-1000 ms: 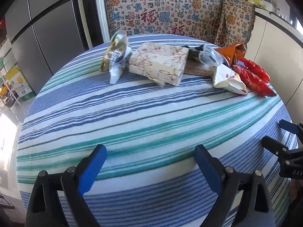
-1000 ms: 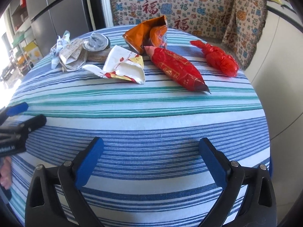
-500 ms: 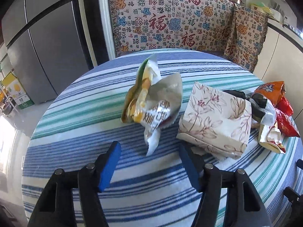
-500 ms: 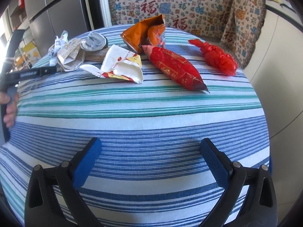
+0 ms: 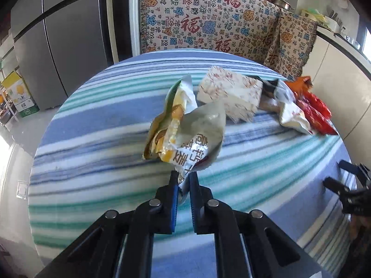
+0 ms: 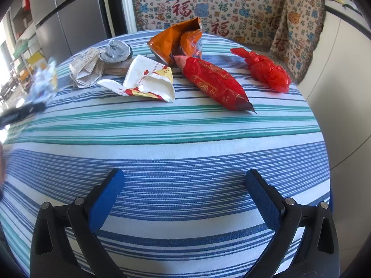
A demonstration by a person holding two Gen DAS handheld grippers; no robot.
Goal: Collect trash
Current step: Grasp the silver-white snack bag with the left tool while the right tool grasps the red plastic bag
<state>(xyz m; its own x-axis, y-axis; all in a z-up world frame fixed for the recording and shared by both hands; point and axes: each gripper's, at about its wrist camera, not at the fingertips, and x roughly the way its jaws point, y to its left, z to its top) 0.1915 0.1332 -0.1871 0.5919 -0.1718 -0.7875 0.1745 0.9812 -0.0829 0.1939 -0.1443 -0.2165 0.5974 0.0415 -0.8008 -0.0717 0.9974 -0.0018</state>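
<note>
Striped round table (image 6: 185, 139) carries floral tissue box (image 5: 231, 92), red packets, white wrapper. Left gripper (image 5: 183, 180) has just clamped onto yellow-grey snack wrapper (image 5: 185, 129), lifted beside box. Right gripper (image 6: 185, 199) spread wide, empty.

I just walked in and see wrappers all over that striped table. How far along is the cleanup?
Barely started; nothing looks cleared away yet. In hand: the left gripper has just closed on the silver-and-yellow wrapper. The right gripper is open and empty. Left on the table: the floral box, white wrapper, orange bag, red packet and red plastic bag.
</note>
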